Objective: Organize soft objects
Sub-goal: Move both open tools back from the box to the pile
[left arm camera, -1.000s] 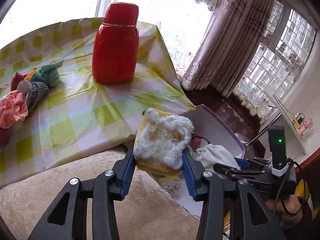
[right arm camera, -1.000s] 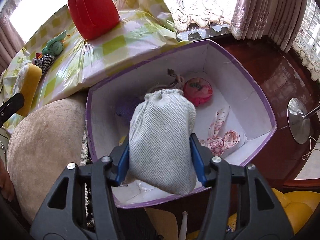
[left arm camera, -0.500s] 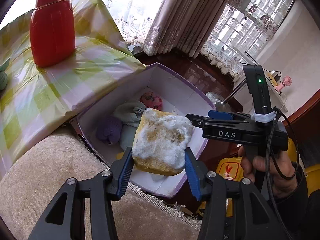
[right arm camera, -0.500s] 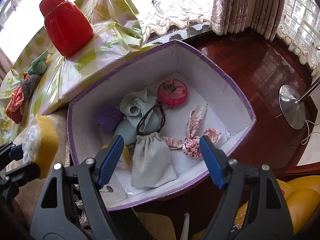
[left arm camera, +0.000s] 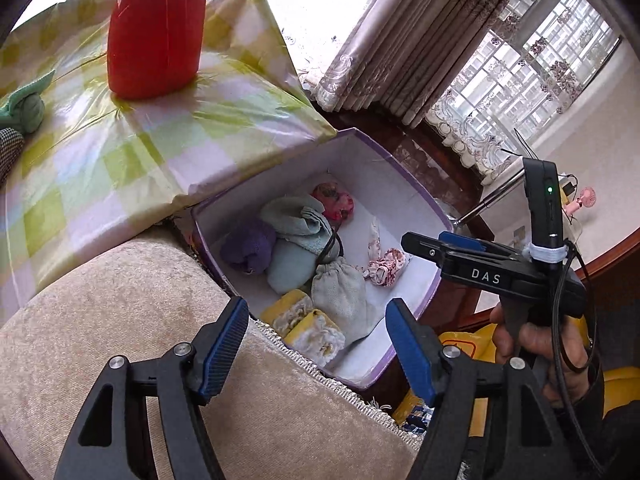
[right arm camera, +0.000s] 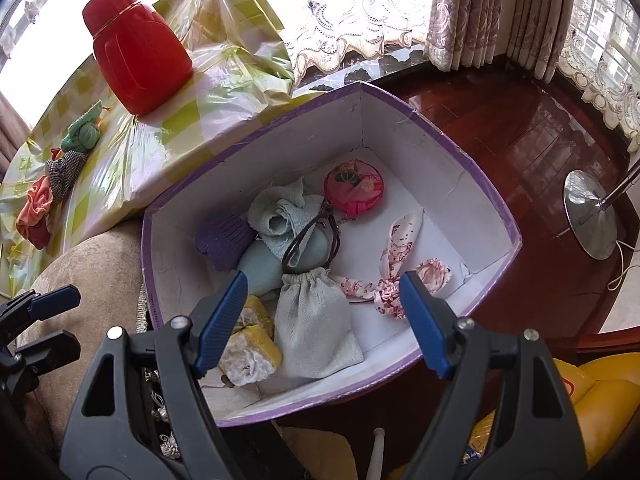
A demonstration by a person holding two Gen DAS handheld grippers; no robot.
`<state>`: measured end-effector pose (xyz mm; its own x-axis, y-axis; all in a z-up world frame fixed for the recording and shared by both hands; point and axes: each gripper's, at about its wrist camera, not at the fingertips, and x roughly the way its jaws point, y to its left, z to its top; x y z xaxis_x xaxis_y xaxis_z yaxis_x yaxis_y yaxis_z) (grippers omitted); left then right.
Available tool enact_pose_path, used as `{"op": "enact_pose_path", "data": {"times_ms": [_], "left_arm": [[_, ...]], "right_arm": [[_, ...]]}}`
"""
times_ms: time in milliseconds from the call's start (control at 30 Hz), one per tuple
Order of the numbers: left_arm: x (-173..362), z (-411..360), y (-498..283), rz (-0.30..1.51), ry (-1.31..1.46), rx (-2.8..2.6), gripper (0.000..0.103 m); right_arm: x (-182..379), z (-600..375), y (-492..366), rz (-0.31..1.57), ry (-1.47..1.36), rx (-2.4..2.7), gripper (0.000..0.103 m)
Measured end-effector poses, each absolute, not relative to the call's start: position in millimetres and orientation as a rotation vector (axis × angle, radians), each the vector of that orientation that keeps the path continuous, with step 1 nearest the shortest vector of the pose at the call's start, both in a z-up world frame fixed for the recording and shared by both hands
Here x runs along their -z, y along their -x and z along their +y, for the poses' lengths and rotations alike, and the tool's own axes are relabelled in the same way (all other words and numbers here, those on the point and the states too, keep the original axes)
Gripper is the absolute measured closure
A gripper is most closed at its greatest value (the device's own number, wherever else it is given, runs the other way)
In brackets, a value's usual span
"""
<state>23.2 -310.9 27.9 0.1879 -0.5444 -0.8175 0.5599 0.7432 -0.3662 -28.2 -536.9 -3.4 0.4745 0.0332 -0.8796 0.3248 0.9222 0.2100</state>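
Yellow sponge (right arm camera: 250, 354) lies in the box's (right arm camera: 404, 132) near corner, long axis toward that corner; left gripper (left arm camera: 316, 340) jaws, just opening, hold nothing; right gripper (right arm camera: 320, 320) wide, empty

Looks like a lived-in home room. Embroidered curtains (right arm camera: 500, 12) and lace trim over a gridded bay window (left arm camera: 532, 64), polished dark wood floor (right arm camera: 520, 128), a beige plush seat (left arm camera: 120, 320), perhaps a sofa arm. Beside it, a table under a green-checked plastic cloth (left arm camera: 120, 152), with a red jug (right arm camera: 136, 56) on top.
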Motion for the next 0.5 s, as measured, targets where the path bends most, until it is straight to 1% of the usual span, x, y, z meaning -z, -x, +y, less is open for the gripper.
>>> {"op": "enact_pose_path", "data": {"times_ms": [200, 500], "left_arm": [[-33, -276, -38, 1.095, 0.082, 0.662, 0.031], [-36, -219, -49, 1.024, 0.205, 0.499, 0.032]], "right_arm": [[1, -518, 19, 1.067, -0.352, 0.136, 0.023], [-11, -466, -5, 1.047, -0.27, 0.027, 0.023]]}}
